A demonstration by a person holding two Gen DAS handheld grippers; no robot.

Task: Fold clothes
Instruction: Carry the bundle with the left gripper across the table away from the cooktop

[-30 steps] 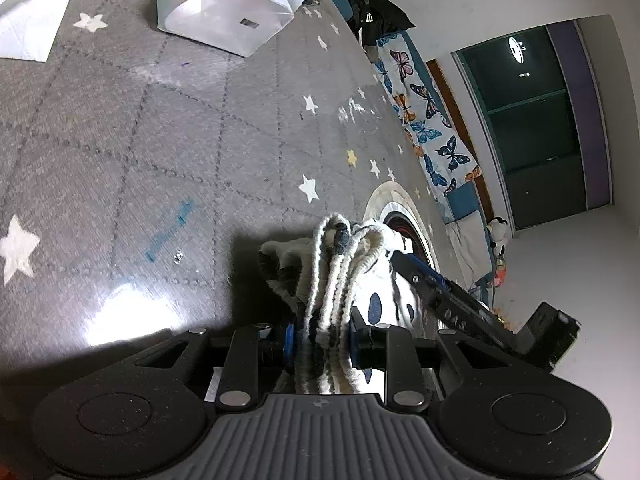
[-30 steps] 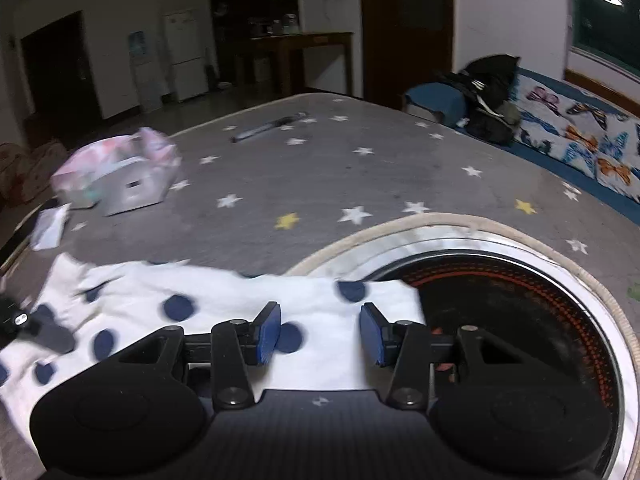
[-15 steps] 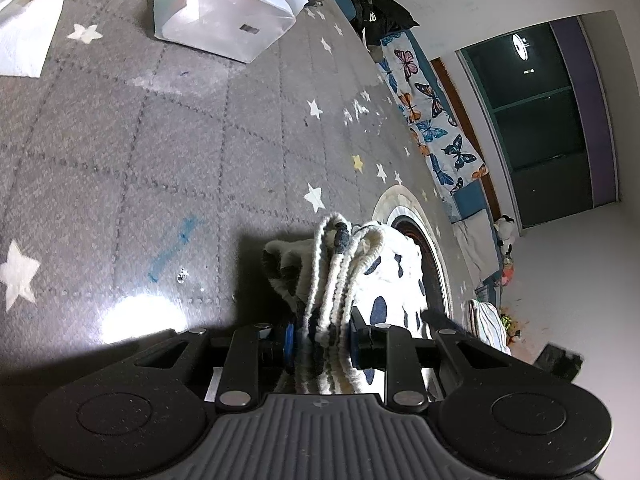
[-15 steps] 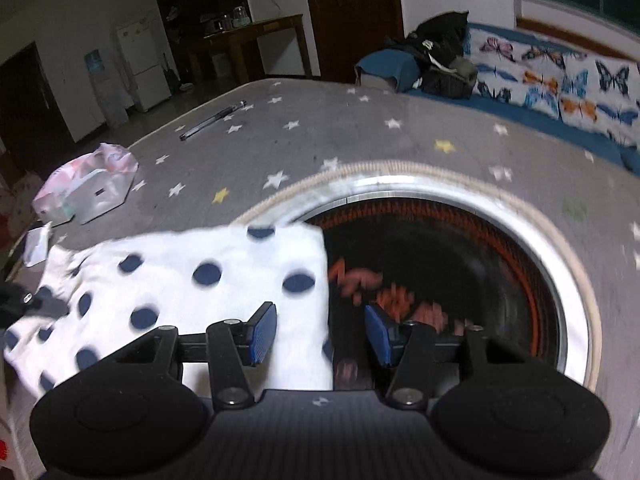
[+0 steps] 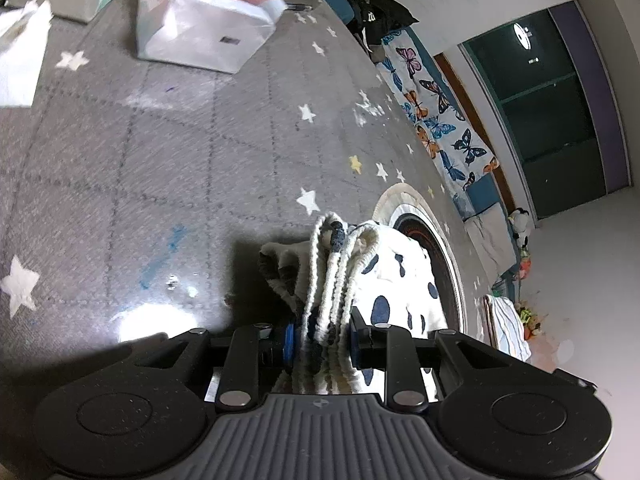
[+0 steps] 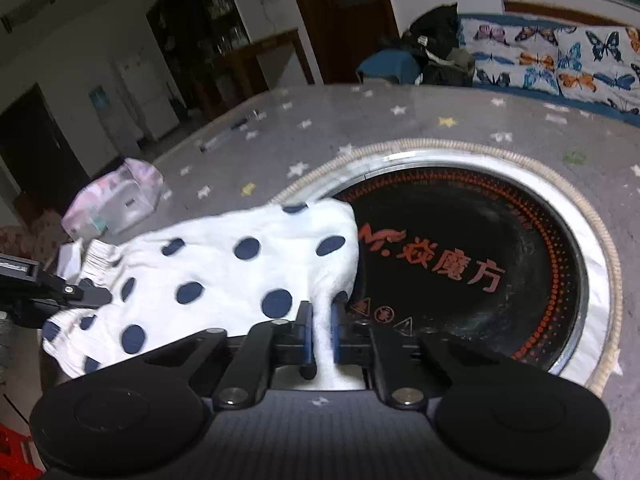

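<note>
Far left of the right wrist view, left gripper (image 6: pixel 102 295) is clamped on the bunched edge of the polka-dot garment (image 6: pixel 208 272), which lies mid-frame on the starry table (image 6: pixel 440 112); lower centre, right gripper (image 6: pixel 319 322) pinches its other end beside the black cooktop (image 6: pixel 480 240).

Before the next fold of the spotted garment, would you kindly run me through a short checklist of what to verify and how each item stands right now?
1. Left gripper shut on the ribbed, bunched end of the polka-dot garment: ok.
2. Right gripper shut on the garment's other end, white cloth pinched between its pads: ok.
3. Garment clear of the black round cooktop: not ok, one corner lies over its rim.
4. Cloth flat between the two grippers: not ok, it sags and wrinkles.
5. Grey star-print table cover free beyond the garment for laying the fold: ok; the tissue pack sits well away.
6. Cooktop off or cool: cannot tell.
</note>
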